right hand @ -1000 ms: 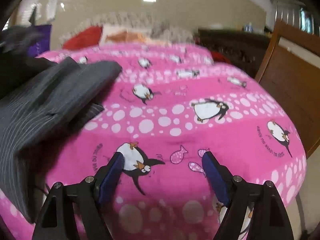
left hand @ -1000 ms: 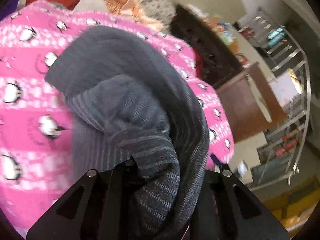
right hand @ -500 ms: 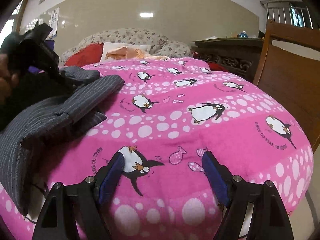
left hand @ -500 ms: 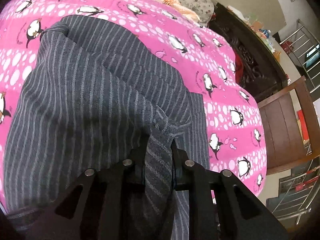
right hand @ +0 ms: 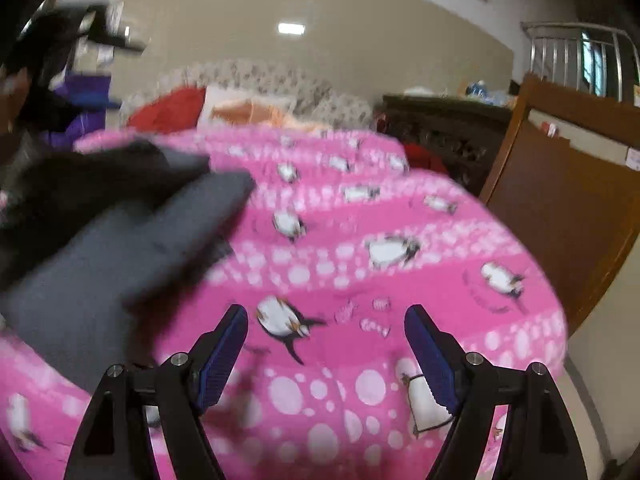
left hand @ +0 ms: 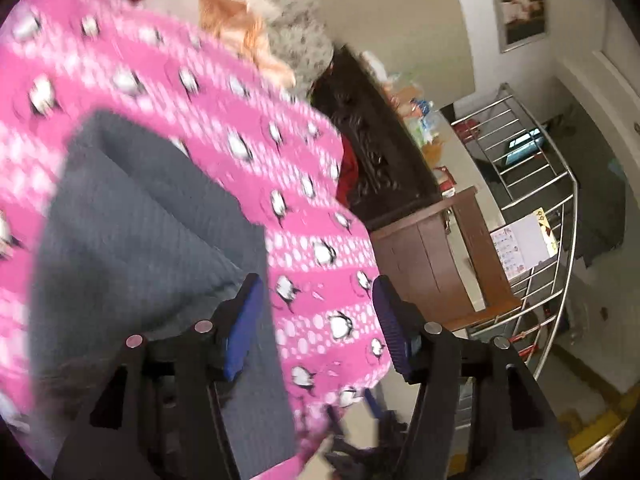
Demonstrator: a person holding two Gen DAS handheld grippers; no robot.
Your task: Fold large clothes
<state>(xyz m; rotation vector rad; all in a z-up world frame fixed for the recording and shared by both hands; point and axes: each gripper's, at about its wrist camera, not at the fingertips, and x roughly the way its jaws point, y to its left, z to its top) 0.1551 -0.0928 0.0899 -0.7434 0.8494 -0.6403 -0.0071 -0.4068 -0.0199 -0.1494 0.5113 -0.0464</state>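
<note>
Two grippers are in play, and both stand empty over the bed. In the left wrist view, the grey striped garment fills the left and lower middle of the frame, lying on the pink penguin blanket. The left gripper, at the lower middle, has just been opening its jaws; they now stand apart with only blanket between the pads, the cloth's edge just beside the left pad. A fold looks to have been laid down and let go, so the step in hand is the release, and the next move calls for picking a fresh edge or corner to bring across.

In the right wrist view the garment sits at the left, a doubled, thick slab with one layer over another, though blur hides its stripes and I cannot tell how neatly the edges meet. The right gripper, at the lower middle, is wide apart over bare blanket, well clear of the cloth.
</note>
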